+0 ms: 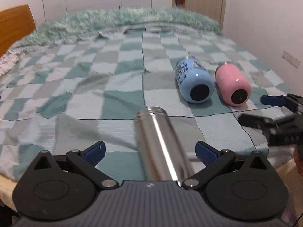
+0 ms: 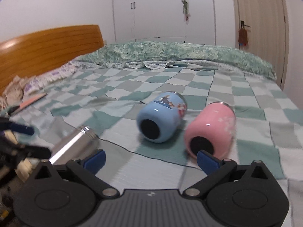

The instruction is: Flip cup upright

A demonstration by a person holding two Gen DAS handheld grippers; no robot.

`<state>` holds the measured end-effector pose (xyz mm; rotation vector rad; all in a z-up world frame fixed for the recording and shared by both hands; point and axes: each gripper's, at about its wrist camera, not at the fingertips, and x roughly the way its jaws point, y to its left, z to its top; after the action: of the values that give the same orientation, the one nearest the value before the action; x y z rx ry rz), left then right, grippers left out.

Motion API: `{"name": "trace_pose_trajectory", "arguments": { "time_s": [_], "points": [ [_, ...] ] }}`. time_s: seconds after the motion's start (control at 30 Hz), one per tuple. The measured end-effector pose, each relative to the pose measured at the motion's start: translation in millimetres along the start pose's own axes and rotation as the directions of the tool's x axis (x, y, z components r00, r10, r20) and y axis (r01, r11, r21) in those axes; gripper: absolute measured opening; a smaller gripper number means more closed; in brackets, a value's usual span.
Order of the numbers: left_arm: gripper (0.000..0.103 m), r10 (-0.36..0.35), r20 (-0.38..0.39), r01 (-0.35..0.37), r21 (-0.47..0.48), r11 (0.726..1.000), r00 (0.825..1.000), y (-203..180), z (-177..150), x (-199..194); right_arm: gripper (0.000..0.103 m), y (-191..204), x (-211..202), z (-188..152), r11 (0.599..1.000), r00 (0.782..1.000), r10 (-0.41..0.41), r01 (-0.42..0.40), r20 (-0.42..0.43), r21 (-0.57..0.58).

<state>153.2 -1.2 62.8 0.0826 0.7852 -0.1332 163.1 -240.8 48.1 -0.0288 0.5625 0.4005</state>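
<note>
Three cups lie on their sides on a checkered bedspread [image 1: 75, 87]. A steel cup [image 1: 159, 143] lies between the open fingers of my left gripper [image 1: 150, 151], mouth pointing away; the pads do not touch it. It also shows in the right wrist view [image 2: 75, 143]. A blue cup [image 1: 193, 81] and a pink cup [image 1: 232, 84] lie further off to the right, bases toward me. My right gripper [image 2: 151, 160] is open and empty, just short of the pink cup [image 2: 210, 128] and the blue cup [image 2: 161, 119].
A wooden headboard [image 2: 47, 45] stands at the left, a rolled green blanket [image 2: 180, 54] along the far edge. A pillow and a flat pink object [image 2: 32, 100] lie near the headboard. The right gripper [image 1: 278, 117] appears at the right edge of the left wrist view.
</note>
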Motion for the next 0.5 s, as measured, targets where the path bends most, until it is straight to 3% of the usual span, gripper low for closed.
{"name": "trace_pose_trajectory", "arguments": {
  "time_s": [0.13, 0.23, 0.3, 0.33, 0.37, 0.43, 0.5],
  "points": [
    [0.103, 0.033, -0.089, -0.035, -0.014, 0.999, 0.995, -7, 19, 31, 0.103, -17, 6, -10, 0.999, 1.000, 0.020, -0.020, -0.008, -0.036],
    [0.103, 0.065, -0.176, -0.072, -0.035, 0.997, 0.982, -7, 27, 55, 0.103, -27, 9, -14, 0.998, 0.999, 0.043, -0.043, -0.009, -0.037],
    [0.092, 0.060, -0.247, -0.078, -0.065, 0.995, 0.967, -5, 29, 69, 0.103, -29, 12, -16, 0.998, 0.998, 0.058, -0.059, -0.007, -0.033],
    [0.073, 0.045, -0.285, -0.073, -0.088, 0.993, 0.958, -3, 30, 75, 0.103, -30, 13, -18, 0.997, 0.998, 0.066, -0.066, -0.006, -0.031],
    [0.066, -0.002, -0.328, -0.047, -0.142, 0.989, 0.945, 3, 30, 83, 0.103, -31, 13, -19, 0.997, 0.997, 0.073, -0.073, -0.004, -0.026],
    [0.065, -0.028, -0.336, -0.038, -0.190, 0.981, 0.941, 7, 31, 84, 0.103, -32, 12, -20, 0.996, 0.996, 0.085, -0.085, 0.004, -0.015],
    [0.065, -0.009, -0.296, -0.045, -0.176, 0.983, 0.955, 6, 31, 75, 0.103, -33, 9, -21, 0.996, 0.996, 0.090, -0.090, 0.016, -0.002]
  ]
}}
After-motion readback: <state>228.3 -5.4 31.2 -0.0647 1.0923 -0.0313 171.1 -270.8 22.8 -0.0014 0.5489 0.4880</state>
